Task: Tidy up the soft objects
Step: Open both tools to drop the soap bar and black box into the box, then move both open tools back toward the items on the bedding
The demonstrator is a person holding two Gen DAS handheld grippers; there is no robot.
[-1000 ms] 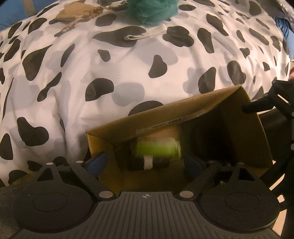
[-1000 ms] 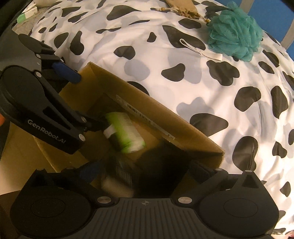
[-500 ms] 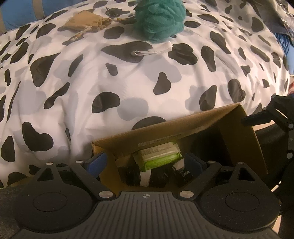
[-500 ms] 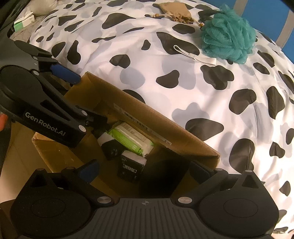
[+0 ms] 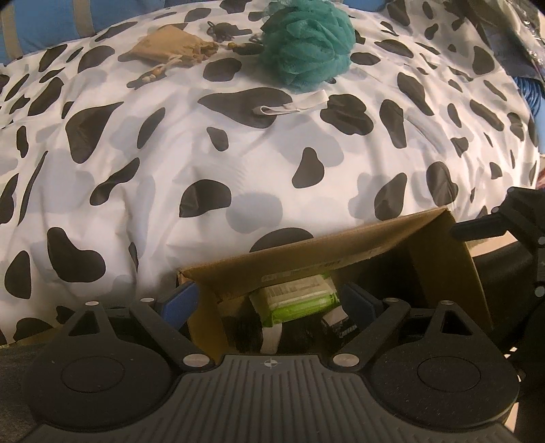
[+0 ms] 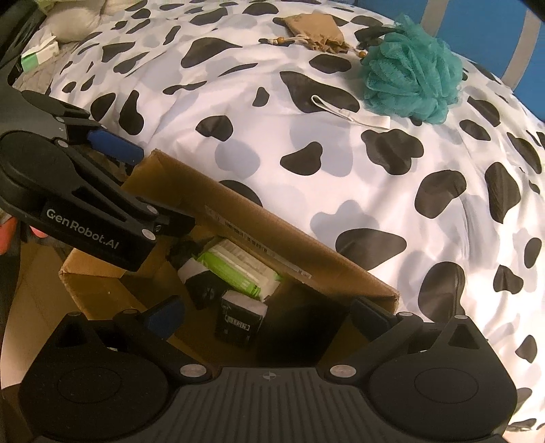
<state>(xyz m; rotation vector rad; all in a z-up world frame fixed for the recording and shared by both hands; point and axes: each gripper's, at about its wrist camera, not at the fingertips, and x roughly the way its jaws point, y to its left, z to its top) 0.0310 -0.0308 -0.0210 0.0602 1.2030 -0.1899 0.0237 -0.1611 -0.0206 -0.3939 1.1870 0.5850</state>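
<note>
Cardboard box [image 5: 340,259] sits at the near edge of the cow-print duvet [image 5: 170,153] in the left wrist view, open top facing the camera. Left gripper [image 5: 269,303] hangs over the box's left end, blue pads spread wide, nothing between them; left pad outside the box wall, right pad inside. In the box: green wipes pack [image 5: 296,300] lying on dark packets. Far on the duvet: teal bath pouf [image 5: 306,44], white strap [image 5: 293,107] just near of it, tan drawstring pouch [image 5: 170,49] to its left with beaded cords. Right gripper's arm shows at the right edge.

Right wrist view: right gripper [image 6: 265,317] over the box's [image 6: 272,218] near right corner, jaws spread, empty. Left gripper [image 6: 115,146] enters from the left, open, blue pad just beside the box's left corner. Wipes pack [image 6: 238,269] and black packets [image 6: 238,320] rest inside. Pouf [image 6: 408,68], strap [image 6: 351,114] and pouch [image 6: 316,30] lie far on the duvet [image 6: 442,204], well apart from the box. Small green-white box [image 6: 39,56] far left.

Risks, judged: the left pad straddling the wall could catch the cardboard and tip or drag the box off the soft duvet. Both grippers crowd the box, so they could collide. The pouf's mesh may squash and slip from a shallow pinch; the pouch's cords may snag.
</note>
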